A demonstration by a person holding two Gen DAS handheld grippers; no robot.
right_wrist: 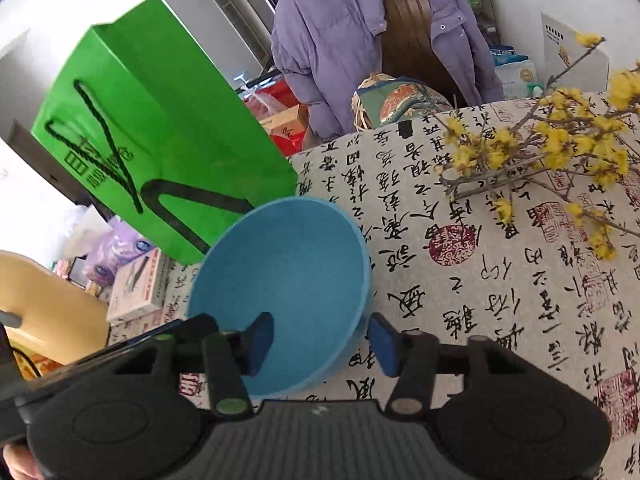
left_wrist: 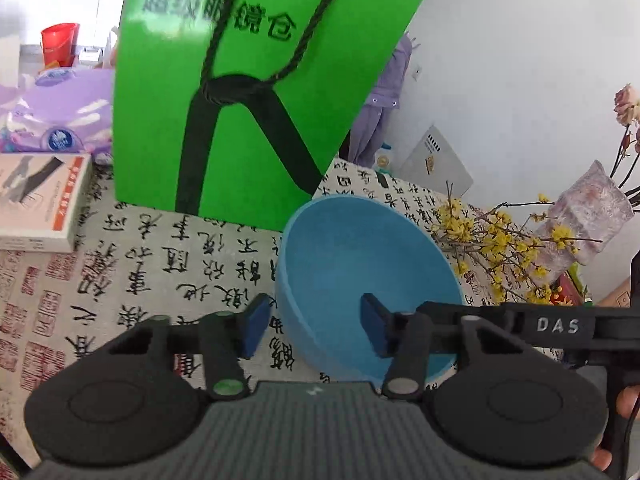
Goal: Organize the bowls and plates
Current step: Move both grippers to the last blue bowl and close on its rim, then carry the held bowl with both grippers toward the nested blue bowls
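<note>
Bowl first: a sky-blue round plastic bowl (left_wrist: 360, 280) sits tilted on the cream tablecloth printed with black calligraphy and red seal stamps (left_wrist: 132, 264), its open mouth turned toward both cameras, and every place below is reckoned from it. Left gripper (left_wrist: 316, 328) straddles the bowl's left wall, one blue pad (left_wrist: 254, 328) outside the rim and the other inside the hollow; jaws part-spread, and whether the pads press the wall I cannot tell. Right gripper (right_wrist: 324, 344) straddles the opposite wall in the right wrist view, one blue pad (right_wrist: 260, 340) inside the bowl (right_wrist: 284, 284), the other just outside the rim; jaws likewise part-spread, contact with the wall not clear. Directly behind the bowl stands a bright green paper carrier bag with dark twisted cord handles (left_wrist: 248, 92), its lower corner just beside the bowl's far rim. Beyond the bowl on its right lie bare twigs bearing small yellow blossoms (left_wrist: 496, 248), near but apart from the rim, with a crinkled clear wrapper (left_wrist: 588, 216) further out. Well apart to the bowl's left, a flat white carton with an orange-red stripe (left_wrist: 44, 200) lies on the cloth (right_wrist: 460, 280), a lilac tissue pack (left_wrist: 56, 116) behind it. Past the table edge behind the bowl, a lilac padded jacket hangs over a wooden chair back (right_wrist: 360, 32)
</note>
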